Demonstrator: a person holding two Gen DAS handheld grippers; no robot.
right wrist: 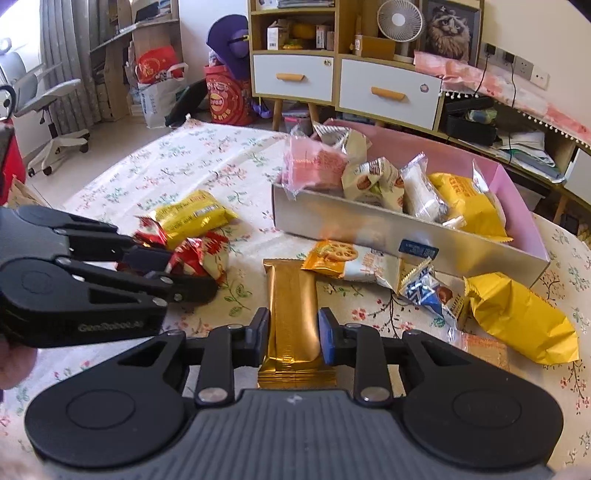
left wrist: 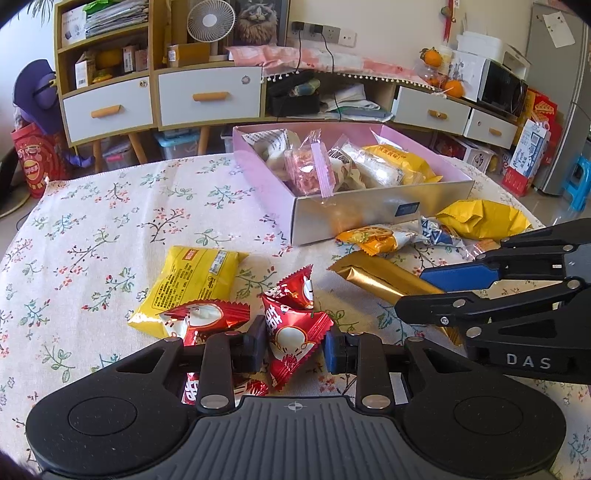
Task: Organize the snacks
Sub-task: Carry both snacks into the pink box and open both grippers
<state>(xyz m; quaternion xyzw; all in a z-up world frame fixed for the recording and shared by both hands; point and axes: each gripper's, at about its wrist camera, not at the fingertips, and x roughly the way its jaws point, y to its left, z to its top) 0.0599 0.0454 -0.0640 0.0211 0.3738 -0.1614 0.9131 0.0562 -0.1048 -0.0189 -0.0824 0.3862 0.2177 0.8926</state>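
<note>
The left gripper [left wrist: 295, 349] sits at the bottom centre of its own view, and its two fingers are clenched on a red triangular candy packet [left wrist: 295, 332]; both pads touch the wrapper. In the right wrist view, the right gripper [right wrist: 292, 341] is at the bottom centre and grasps a gold bar packet [right wrist: 291, 314] near its lower end, with the pads pressed on both long sides.

The pink box [left wrist: 258, 162] stands in the upper middle of the left view, and its grey front wall faces the grippers. Inside it lie a pink snack bag [left wrist: 310, 170], some white wrapped snacks and a yellow packet [left wrist: 402, 162], and they fill it almost to the rim. Between the front wall of the box and the grippers there is a strip of free cloth. Loose snacks lie close to this wall: an orange biscuit packet [right wrist: 332, 256], a blue and white packet [right wrist: 424, 286] and a big yellow bag [right wrist: 517, 317] at the right. At the left, a yellow flat packet [left wrist: 192, 284] lies touching another red candy [left wrist: 199, 319].

The floral tablecloth [left wrist: 103, 229] covers the table, and its left part is free. Its far edge shows in the upper left of both views. Behind it stands a wooden cabinet [left wrist: 207, 96] with white drawers, a fan [left wrist: 210, 20] and a cat picture [left wrist: 256, 20].
</note>
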